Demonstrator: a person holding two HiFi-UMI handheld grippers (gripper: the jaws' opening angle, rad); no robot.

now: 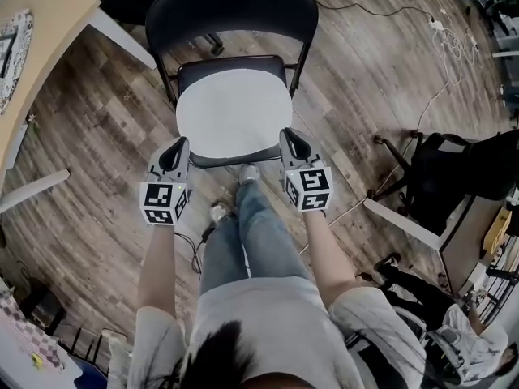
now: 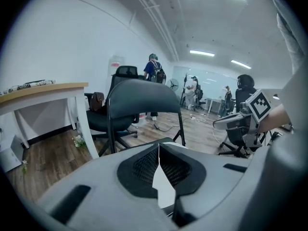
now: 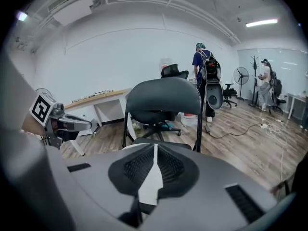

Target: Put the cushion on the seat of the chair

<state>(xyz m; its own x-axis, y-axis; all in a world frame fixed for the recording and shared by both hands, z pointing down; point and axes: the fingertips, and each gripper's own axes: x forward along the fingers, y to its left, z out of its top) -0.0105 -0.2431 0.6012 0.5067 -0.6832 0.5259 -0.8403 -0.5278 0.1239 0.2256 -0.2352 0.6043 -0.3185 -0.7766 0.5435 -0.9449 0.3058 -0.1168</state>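
Observation:
A white cushion (image 1: pixel 233 118) lies spread over the seat of a black folding chair (image 1: pixel 231 6). The dark seat shows at its back and front edges, and I cannot tell whether the cushion touches it. My left gripper (image 1: pixel 180 146) is shut on the cushion's near left corner. My right gripper (image 1: pixel 289 136) is shut on the near right corner. In the left gripper view a thin white strip of cushion (image 2: pixel 161 179) is pinched between the closed jaws of the left gripper (image 2: pixel 159 150). The right gripper view shows the same cushion (image 3: pixel 150 182) pinched in the right gripper (image 3: pixel 155 150), with the chair back (image 3: pixel 166 100) beyond.
A wooden desk (image 1: pixel 40 23) stands at the left. A black office chair (image 1: pixel 454 177) and a table corner are at the right. Cables (image 1: pixel 446 55) trail over the wood floor behind the chair. My legs stand just in front of the seat. People stand far back in the room.

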